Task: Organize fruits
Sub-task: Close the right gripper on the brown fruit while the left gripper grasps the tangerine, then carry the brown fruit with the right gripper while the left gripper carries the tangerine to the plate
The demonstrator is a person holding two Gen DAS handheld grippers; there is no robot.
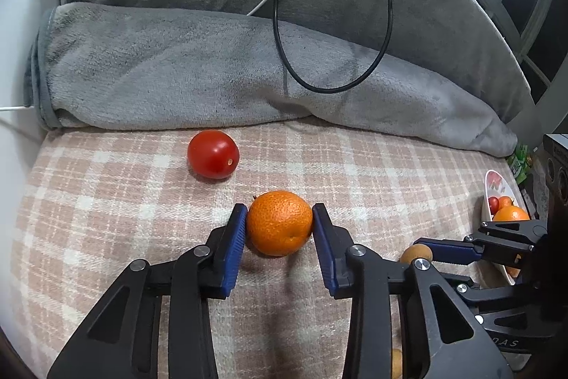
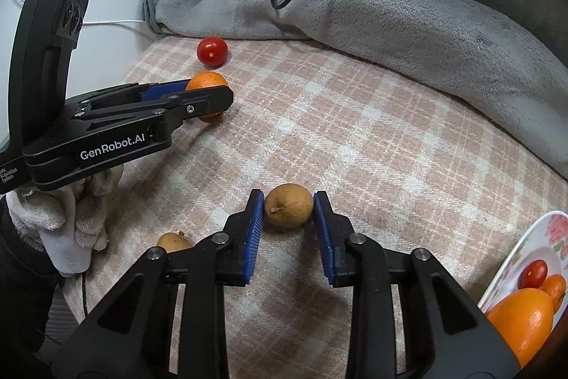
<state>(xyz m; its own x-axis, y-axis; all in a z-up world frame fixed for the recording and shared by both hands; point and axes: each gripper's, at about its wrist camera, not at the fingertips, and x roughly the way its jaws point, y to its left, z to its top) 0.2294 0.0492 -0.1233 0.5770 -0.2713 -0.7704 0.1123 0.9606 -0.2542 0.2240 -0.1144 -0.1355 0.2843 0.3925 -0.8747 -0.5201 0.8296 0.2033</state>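
The left gripper (image 1: pixel 279 226) clamps a mandarin (image 1: pixel 279 223) between its jaws while the right gripper (image 2: pixel 288 206) clamps a tan longan-like fruit (image 2: pixel 289 205).

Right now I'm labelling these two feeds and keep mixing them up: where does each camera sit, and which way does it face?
Left wrist: on the left gripper, looking down along its fingers at the orange they pinch on the plaid cloth; the right gripper shows at right.
Right wrist: on the right gripper, looking down at the brown fruit between its pads; the left gripper and a gloved hand show at left.
Shared: the tomato, orange, plate, grey blanket.
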